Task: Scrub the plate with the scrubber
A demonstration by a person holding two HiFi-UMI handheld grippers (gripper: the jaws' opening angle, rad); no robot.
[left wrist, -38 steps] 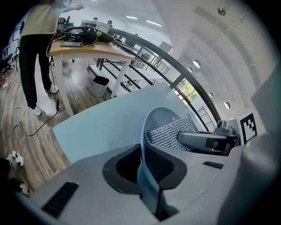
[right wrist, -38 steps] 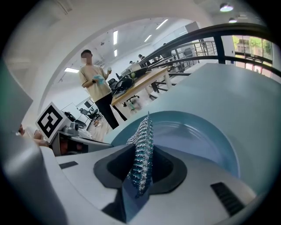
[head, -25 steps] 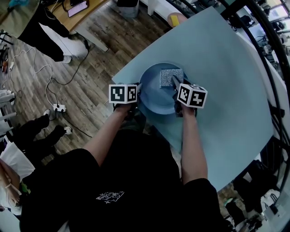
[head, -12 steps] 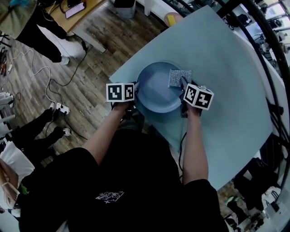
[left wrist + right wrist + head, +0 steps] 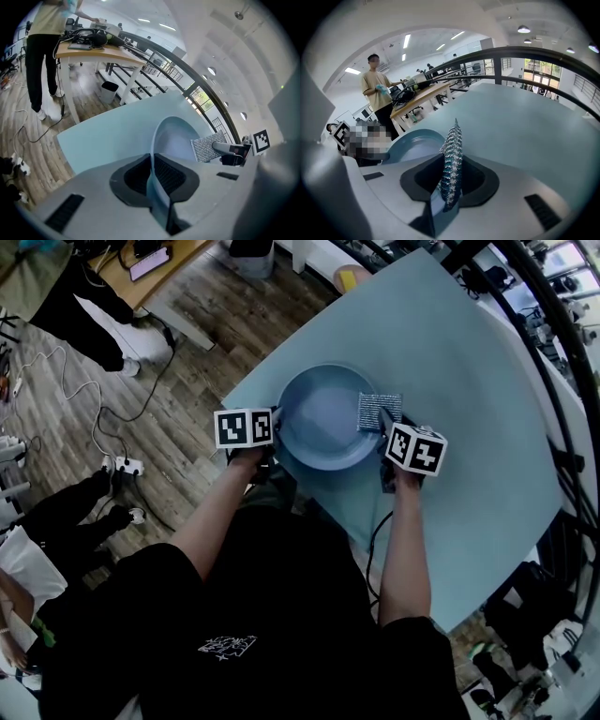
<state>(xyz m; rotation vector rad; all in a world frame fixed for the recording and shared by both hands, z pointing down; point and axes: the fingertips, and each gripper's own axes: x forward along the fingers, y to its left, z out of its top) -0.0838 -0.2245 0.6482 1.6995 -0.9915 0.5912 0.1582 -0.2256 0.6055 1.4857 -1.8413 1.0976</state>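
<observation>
**Operator:** What's around me?

**Spotter:** Not much. The plate (image 5: 323,423) sits on the table (image 5: 469,381) near the corner closest to you. A small yellow thing (image 5: 361,279) shows at the far edge, well apart, and I can't tell if it's on the table or beyond it. Only the plate lies between your two grippers.

**Operator:** And the grippers?

**Spotter:** Your left gripper (image 5: 154,176) is clenched on the plate's left rim, which runs edge-on between its jaws. Your right gripper (image 5: 450,187) is clamped on the scrubber (image 5: 379,412), which lies across the plate's right rim, part over the plate and part over the table.

**Operator:** The surface, the room?

**Spotter:** The tabletop is pale blue and bare around the plate. Below it is a wood-plank floor (image 5: 187,324) with a white power strip (image 5: 122,465). Further off there's a wooden desk (image 5: 103,54) with a bin (image 5: 109,89) by its legs, and a person (image 5: 377,93) in a light shirt stands beside it. A dark curved railing (image 5: 525,56) runs past the table's far side.

**Operator:** Anything hidden?

**Spotter:** In the head view each gripper's own body covers its jaws. I can't tell whether the scrubber presses on the plate, and the gear on the desk is too small to name
</observation>
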